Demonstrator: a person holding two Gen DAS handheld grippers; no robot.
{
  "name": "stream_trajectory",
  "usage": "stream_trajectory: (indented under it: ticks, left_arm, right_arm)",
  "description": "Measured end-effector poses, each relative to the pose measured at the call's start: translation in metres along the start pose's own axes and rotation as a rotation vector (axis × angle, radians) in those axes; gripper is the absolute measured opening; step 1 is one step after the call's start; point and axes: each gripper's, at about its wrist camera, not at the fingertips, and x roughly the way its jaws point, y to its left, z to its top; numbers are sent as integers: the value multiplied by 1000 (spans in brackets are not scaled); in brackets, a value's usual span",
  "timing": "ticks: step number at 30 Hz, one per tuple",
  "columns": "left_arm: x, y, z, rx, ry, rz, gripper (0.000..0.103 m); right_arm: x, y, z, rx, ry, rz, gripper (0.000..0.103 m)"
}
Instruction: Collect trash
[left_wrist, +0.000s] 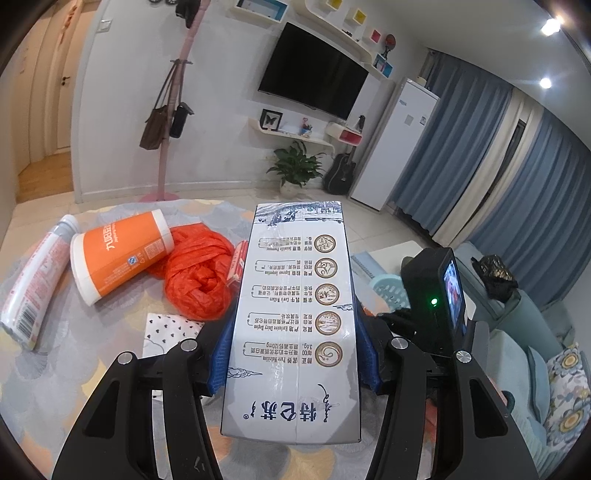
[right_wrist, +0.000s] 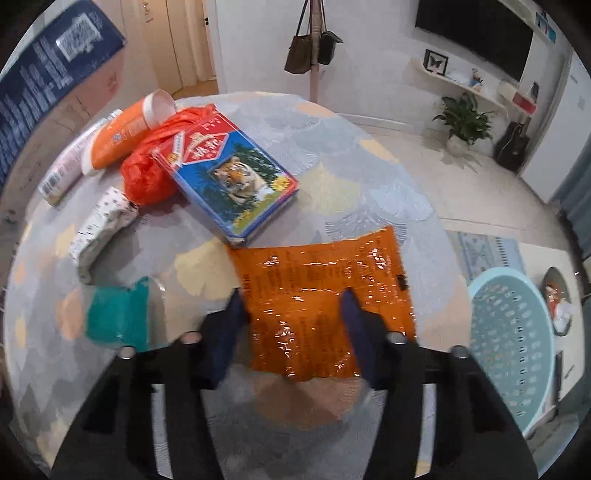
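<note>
Two claws: my left claw (left_wrist: 295, 354) clamps a white milk carton (left_wrist: 295, 317), my right claw (right_wrist: 291, 314) gapes over a shiny, crinkled orange wrapper (right_wrist: 325, 295)

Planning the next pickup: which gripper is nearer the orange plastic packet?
Right. The right gripper straddles the orange plastic packet; the left gripper is off holding the milk carton.

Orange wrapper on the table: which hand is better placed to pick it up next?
Right. The right claw hangs directly over the orange wrapper, one finger at each side of it, not yet gripping. The left claw is already shut on the milk carton.
</note>
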Motion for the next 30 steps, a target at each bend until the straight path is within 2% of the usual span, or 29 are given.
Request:
stream_trajectory:
  ticks: [1, 4, 9, 14, 23, 30]
  left_arm:
    - [0, 0, 0, 1, 0, 0, 53]
    - [0, 0, 1, 3, 1, 0, 53]
    - [-2, -1, 1, 3, -1, 3, 53]
    - [-3, -5, 2, 0, -4, 1, 53]
    - [10, -32, 10, 51, 2, -11, 53]
    - [35, -73, 24, 128, 18, -44, 53]
  right_arm:
    - [-1, 0, 0, 7, 2, 21, 21]
    - [-2, -1, 1, 33, 11, 55, 2]
    - [-17, -2, -8, 53, -28, 60, 2]
    - [-56, -12, -8, 78, -115, 65, 2]
    - [-118, -49, -8, 169, -256, 94, 2]
    - [-148, -88, -21, 242, -332, 60, 2]
